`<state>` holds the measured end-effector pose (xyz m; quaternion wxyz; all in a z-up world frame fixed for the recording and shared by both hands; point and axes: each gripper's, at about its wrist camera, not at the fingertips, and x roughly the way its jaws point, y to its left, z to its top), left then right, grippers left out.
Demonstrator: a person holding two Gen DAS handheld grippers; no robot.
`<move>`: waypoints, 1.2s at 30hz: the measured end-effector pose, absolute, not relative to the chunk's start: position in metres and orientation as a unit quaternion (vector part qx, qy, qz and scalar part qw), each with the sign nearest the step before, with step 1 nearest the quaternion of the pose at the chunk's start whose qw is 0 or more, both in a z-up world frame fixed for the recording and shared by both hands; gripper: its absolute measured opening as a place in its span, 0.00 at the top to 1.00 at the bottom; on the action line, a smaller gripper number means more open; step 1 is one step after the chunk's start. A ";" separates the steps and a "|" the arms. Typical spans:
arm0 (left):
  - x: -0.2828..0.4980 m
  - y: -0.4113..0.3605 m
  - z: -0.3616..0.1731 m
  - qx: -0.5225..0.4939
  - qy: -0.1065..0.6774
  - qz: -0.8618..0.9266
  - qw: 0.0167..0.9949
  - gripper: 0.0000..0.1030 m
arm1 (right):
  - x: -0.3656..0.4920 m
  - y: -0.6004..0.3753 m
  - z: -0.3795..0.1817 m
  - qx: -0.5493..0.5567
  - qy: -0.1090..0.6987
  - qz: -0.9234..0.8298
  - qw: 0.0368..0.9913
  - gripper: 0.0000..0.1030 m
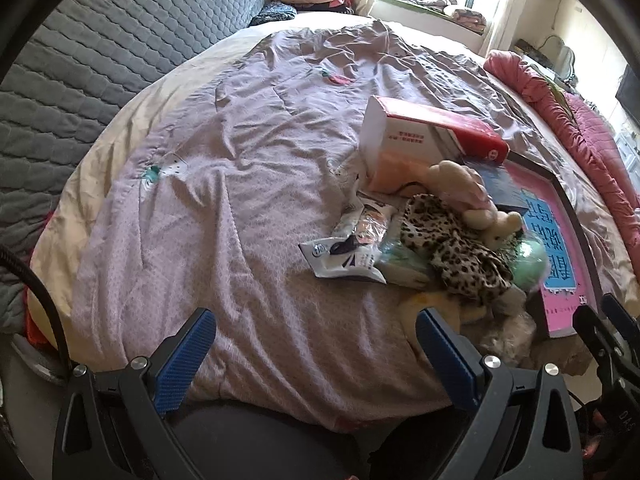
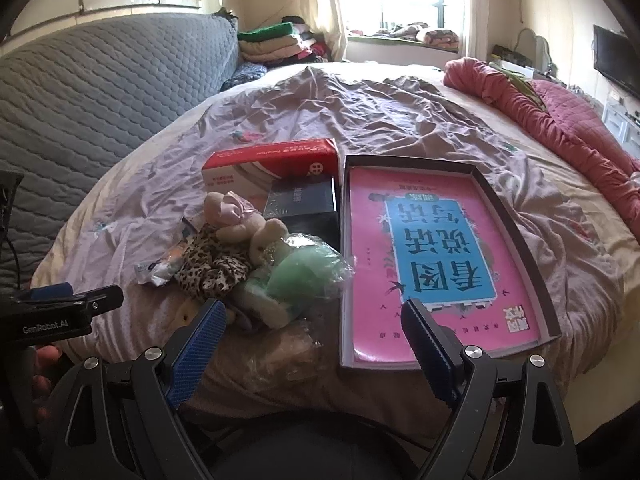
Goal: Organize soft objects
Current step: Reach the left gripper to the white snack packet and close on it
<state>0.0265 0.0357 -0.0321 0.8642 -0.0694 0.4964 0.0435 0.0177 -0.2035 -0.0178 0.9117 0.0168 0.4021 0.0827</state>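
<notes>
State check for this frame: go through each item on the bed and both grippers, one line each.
Left gripper: open, empty.
Right gripper: open, empty.
Dark tray: open, a pink book flat inside.
Red-and-white box: closed, lying flat.
Plush rabbit: lying on the leopard-print cloth.
Green plush: wrapped in clear plastic.
White packet: crumpled, lying flat.

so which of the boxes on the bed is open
The shallow dark-walled box with the pink-and-blue book lying inside. The red-and-white carton and small black box beside it are closed.
</notes>
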 end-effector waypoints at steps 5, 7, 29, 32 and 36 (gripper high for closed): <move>0.041 0.039 -0.041 -0.075 0.502 0.041 0.861 0.02 | 0.030 -0.203 -0.025 0.021 0.409 0.081 0.909 0.13; 0.048 0.039 -0.045 -0.073 0.503 0.042 0.860 0.02 | 0.035 -0.204 -0.028 0.023 0.411 0.078 0.908 0.13; 0.101 0.045 -0.086 -0.086 0.537 0.019 0.839 0.03 | 0.086 -0.192 -0.064 0.022 0.433 0.038 0.900 0.13; 0.103 0.043 -0.089 -0.080 0.536 0.015 0.840 0.08 | 0.087 -0.189 -0.063 0.014 0.428 0.035 0.903 0.14; 0.105 0.040 -0.087 -0.075 0.529 0.004 0.845 0.20 | 0.087 -0.185 -0.062 0.005 0.423 0.040 0.905 0.24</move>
